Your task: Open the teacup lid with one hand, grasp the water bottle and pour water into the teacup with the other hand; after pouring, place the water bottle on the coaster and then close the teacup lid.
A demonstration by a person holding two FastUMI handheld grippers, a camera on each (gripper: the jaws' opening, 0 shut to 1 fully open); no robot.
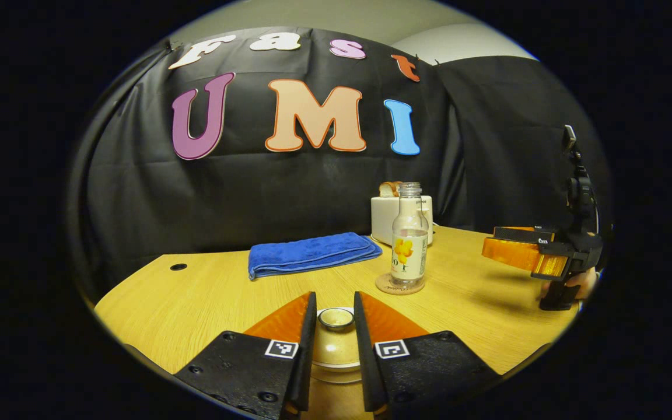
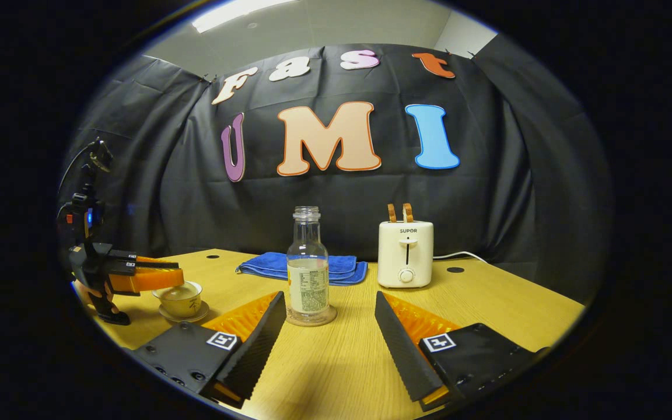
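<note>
Lid (image 1: 336, 318) between tool (image 1: 335, 303) fingers.

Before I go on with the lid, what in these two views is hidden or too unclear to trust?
- Left gripper view: the left gripper straddles the lid knob; whether its fingers press it cannot be told. They cover the teacup's sides.
- Right gripper view: the left gripper's fingers cover the teacup top.
- Water bottle: level obscured by the label.
- Coaster: mostly under the bottle.

Even, fairly bright light from a ceiling panel (image 2: 242, 13); soft shadows on the wooden table (image 2: 505, 303). Sharp focus centrally, strong fisheye bending at the edges.
</note>
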